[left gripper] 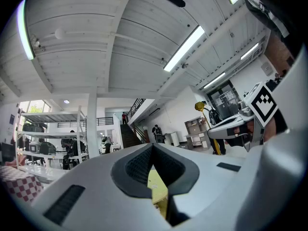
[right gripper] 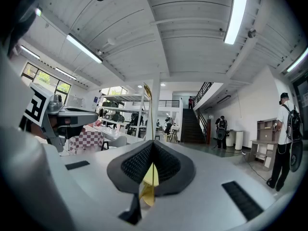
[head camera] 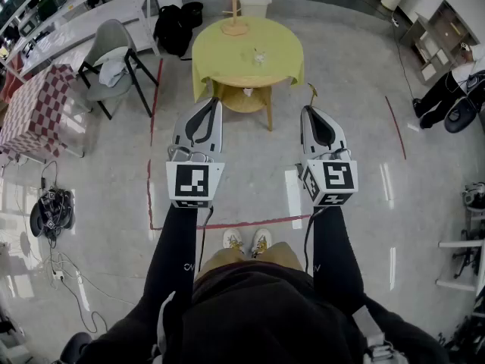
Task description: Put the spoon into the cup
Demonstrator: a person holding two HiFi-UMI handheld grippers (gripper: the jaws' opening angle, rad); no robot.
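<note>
Spoon not resolvable from here; it and the cup are probably the small glassy object [head camera: 259,56] mid-top on the far round table [head camera: 220,51], which is yellow-clothed, beside a wooden peg stand [head camera: 234,6]. Left gripper [head camera: 214,101] and right gripper [head camera: 309,111] are held out side by side, well short of the table, both clenched on nothing. Step judged: approach, no grasp begun. Next move calls for walking in and opening a jaw pair. Grey glossy floor [head camera: 341,74], red tape [head camera: 155,97], chair [head camera: 114,55] and checked table [head camera: 34,112] at far left.
</note>
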